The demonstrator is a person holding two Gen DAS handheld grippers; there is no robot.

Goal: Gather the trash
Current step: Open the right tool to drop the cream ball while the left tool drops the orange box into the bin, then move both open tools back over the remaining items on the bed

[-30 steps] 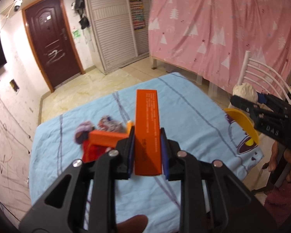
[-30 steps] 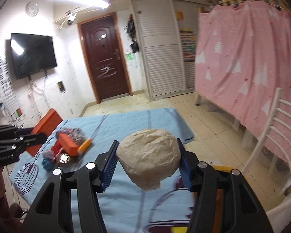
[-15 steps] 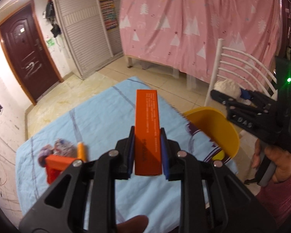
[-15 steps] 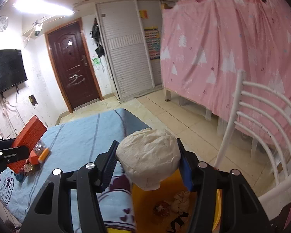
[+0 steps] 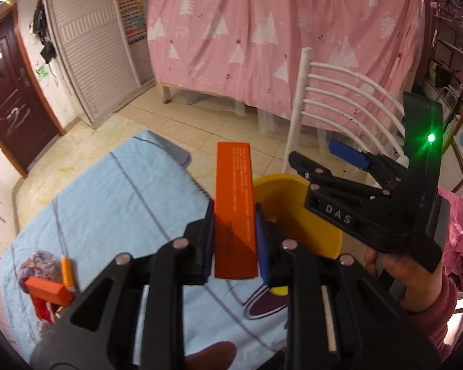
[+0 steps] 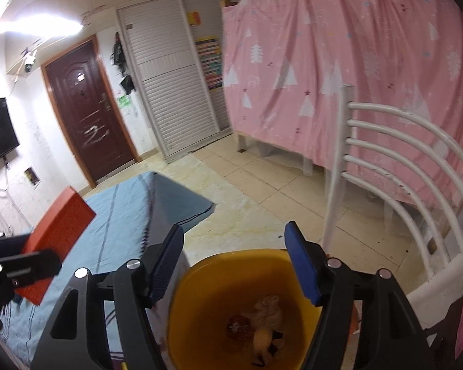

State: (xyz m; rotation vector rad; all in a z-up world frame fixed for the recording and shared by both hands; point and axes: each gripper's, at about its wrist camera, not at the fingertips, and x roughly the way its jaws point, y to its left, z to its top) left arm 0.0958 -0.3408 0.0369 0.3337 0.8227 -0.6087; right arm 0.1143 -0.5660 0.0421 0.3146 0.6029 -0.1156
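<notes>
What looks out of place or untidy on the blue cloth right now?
A small heap of litter lies at the near left of the blue cloth: a small orange box, an orange stick and crumpled wrappers, not yet in the yellow bin. The left tool holds a long orange box. Nothing looks spilled or broken.

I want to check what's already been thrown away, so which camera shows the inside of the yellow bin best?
The right wrist view: it looks straight down into the yellow bin, showing crumpled trash at the bottom. The left wrist view shows only the bin's rim and inner wall, partly hidden behind the orange box and the grippers.
</notes>
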